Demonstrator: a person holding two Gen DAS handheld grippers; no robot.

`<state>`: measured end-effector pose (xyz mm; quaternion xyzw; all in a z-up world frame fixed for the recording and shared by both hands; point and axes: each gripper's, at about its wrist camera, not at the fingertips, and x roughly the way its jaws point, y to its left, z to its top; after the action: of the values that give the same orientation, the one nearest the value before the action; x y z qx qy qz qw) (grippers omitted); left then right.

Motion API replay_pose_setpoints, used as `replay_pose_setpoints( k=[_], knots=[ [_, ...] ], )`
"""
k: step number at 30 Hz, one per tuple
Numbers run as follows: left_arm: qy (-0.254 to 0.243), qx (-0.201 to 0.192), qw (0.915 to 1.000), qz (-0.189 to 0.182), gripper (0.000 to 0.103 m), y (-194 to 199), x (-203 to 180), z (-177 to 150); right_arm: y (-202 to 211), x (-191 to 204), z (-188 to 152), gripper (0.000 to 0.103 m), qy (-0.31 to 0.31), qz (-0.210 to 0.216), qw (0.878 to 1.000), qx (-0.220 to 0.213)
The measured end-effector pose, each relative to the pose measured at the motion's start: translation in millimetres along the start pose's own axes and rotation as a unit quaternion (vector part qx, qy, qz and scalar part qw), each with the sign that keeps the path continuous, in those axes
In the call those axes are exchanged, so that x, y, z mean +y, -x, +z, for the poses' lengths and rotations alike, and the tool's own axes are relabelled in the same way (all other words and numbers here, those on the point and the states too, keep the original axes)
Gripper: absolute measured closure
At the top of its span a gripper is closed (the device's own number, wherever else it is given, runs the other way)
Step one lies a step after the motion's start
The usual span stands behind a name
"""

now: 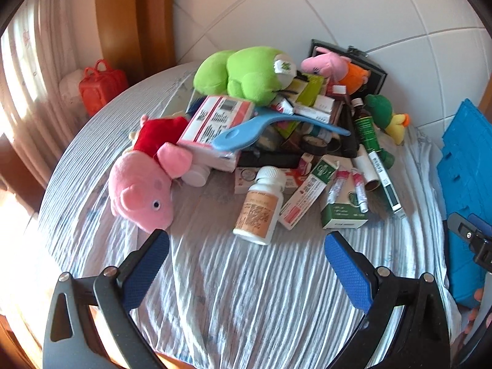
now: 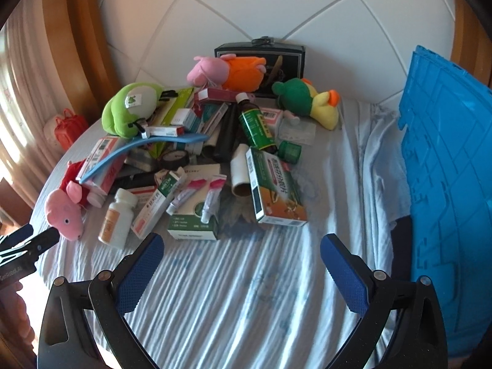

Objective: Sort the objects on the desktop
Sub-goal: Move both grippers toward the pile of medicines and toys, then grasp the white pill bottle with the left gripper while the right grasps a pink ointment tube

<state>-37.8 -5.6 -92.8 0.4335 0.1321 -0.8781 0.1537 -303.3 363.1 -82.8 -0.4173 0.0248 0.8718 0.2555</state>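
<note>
Hovering over a wrinkled striped cloth (image 1: 246,292), the left gripper (image 1: 246,256) and the right gripper (image 2: 241,253) both have their blue-padded jaws wide apart, with nothing between them. Just beyond the left gripper lies a white pill bottle (image 1: 261,204) on its side, and to its left a pink pig toy (image 1: 141,196) in a red dress, its snout toward the near edge. Right of the bottle sit a green-and-white box (image 1: 343,215) with small tubes (image 1: 358,189) on it, and an orange-and-green box (image 2: 276,189) further right. Behind these the heap rises — a blue shoehorn (image 1: 276,126) across a red-and-white pack (image 1: 215,117), a dark green bottle (image 2: 256,124), a lime-green plush (image 1: 246,73). Farthest back are a green-and-yellow duck toy (image 2: 307,101), a second pink pig (image 2: 227,72) in orange, and a black case (image 2: 261,50) against the white wall. A blue crate (image 2: 446,184) stands at the right edge.
</note>
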Motion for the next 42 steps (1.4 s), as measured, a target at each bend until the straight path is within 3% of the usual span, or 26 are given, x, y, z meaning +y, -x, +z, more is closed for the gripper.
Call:
replay_pose_setpoints(
  k=[4,8,11,15,19,21,23,28,29,30,32,35,38,39,42],
  knots=[
    [0.029,0.033,0.9981,0.042,0.001,-16.1,3.2,-16.2,-36.4,-21.2,-0.3,0.000,0.017,0.015,0.999,0.041],
    [0.018,0.052,0.9968,0.058,0.001,-32.8,1.5,-19.4,-58.2,-38.0,-1.9,0.000,0.003,0.022,0.997,0.071],
    [-0.010,0.060,0.9971,0.047,0.006,-50.7,-4.9,-10.2,-63.0,-42.2,-3.9,0.000,-0.021,0.031,0.996,0.085],
    [-0.036,0.080,0.9960,0.017,0.024,-81.3,-10.2,5.6,-66.1,-33.1,-0.7,0.000,-0.034,0.032,0.994,0.103],
    [-0.063,0.094,0.9936,-0.005,0.025,-111.8,-15.0,16.3,-79.1,-18.6,7.6,0.000,-0.057,0.042,0.990,0.119],
    [-0.079,0.100,0.9917,-0.015,0.025,-125.6,-19.1,20.0,-88.3,-7.1,13.5,0.021,-0.054,0.046,0.990,0.124],
    [-0.093,0.110,0.9894,-0.017,0.025,-137.9,-22.2,22.0,-100.8,3.4,18.7,0.032,-0.050,0.044,0.989,0.130],
    [-0.097,0.135,0.9856,-0.031,0.025,-158.7,-19.4,23.3,-140.3,19.2,29.7,0.032,-0.058,0.063,0.984,0.154],
    [-0.095,0.142,0.9845,-0.041,0.033,-162.1,-18.2,23.1,-147.6,22.2,31.7,0.033,-0.055,0.063,0.984,0.158],
    [-0.090,0.151,0.9831,-0.052,0.043,-165.5,-16.8,23.1,-154.3,25.1,33.3,0.037,-0.053,0.062,0.983,0.163],
    [-0.076,0.154,0.9831,-0.063,0.047,-167.6,-14.0,25.3,-167.2,28.1,36.2,0.050,-0.049,0.059,0.982,0.171],
    [-0.086,0.155,0.9828,-0.053,0.049,-170.8,-17.2,26.1,-183.4,29.6,37.9,0.055,-0.047,0.059,0.980,0.182],
    [-0.089,0.154,0.9830,-0.046,0.050,-171.5,-20.3,22.9,-192.4,30.6,37.2,0.068,-0.044,0.076,0.979,0.185],
    [-0.089,0.151,0.9835,-0.043,0.050,-170.0,-21.3,21.7,-192.4,31.6,37.7,0.078,-0.041,0.084,0.979,0.183],
    [-0.089,0.140,0.9852,-0.043,0.051,-159.1,-25.2,20.1,-185.9,34.3,38.0,0.086,-0.026,0.078,0.981,0.174]
  ],
)
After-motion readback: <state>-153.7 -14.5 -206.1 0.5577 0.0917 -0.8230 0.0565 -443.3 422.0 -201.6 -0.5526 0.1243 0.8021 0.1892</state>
